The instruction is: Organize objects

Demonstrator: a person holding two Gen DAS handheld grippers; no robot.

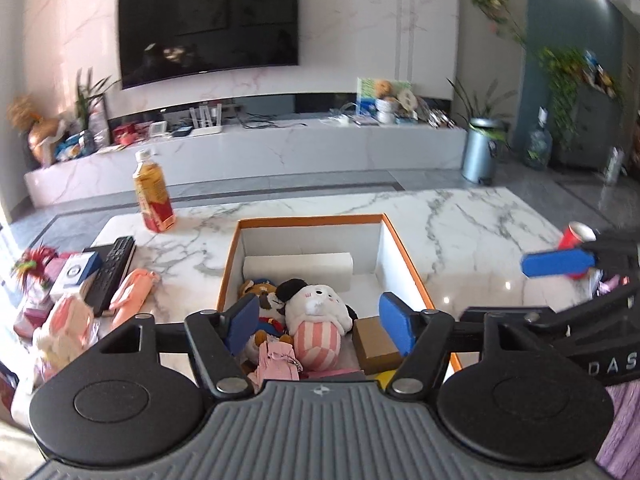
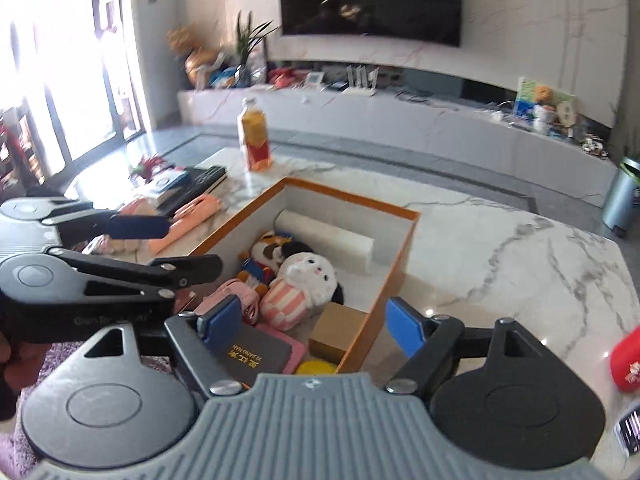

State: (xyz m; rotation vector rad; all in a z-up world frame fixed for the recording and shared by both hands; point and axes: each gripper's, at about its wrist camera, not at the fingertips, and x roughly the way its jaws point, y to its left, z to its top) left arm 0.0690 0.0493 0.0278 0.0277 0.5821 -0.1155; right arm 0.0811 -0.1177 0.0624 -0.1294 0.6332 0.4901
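Note:
An orange-rimmed white box (image 1: 312, 219) (image 2: 404, 240) sits on the marble table. It holds a white plush in pink stripes (image 1: 316, 322) (image 2: 300, 286), a bear plush (image 1: 262, 298), a white block (image 1: 298, 266), a brown carton (image 1: 374, 346) (image 2: 336, 332), a pink cloth (image 1: 276, 360) and a dark booklet (image 2: 252, 354). My left gripper (image 1: 320, 326) is open and empty above the box's near end. My right gripper (image 2: 312, 330) is open and empty over the box's near corner.
A juice bottle (image 1: 154, 196) (image 2: 256, 140) stands past the box. Left of the box lie a remote (image 1: 112, 272), a peach pouch (image 1: 132, 292), a pink plush (image 1: 66, 328) and small boxes. A red cup (image 1: 574, 238) (image 2: 628, 364) lies at the right.

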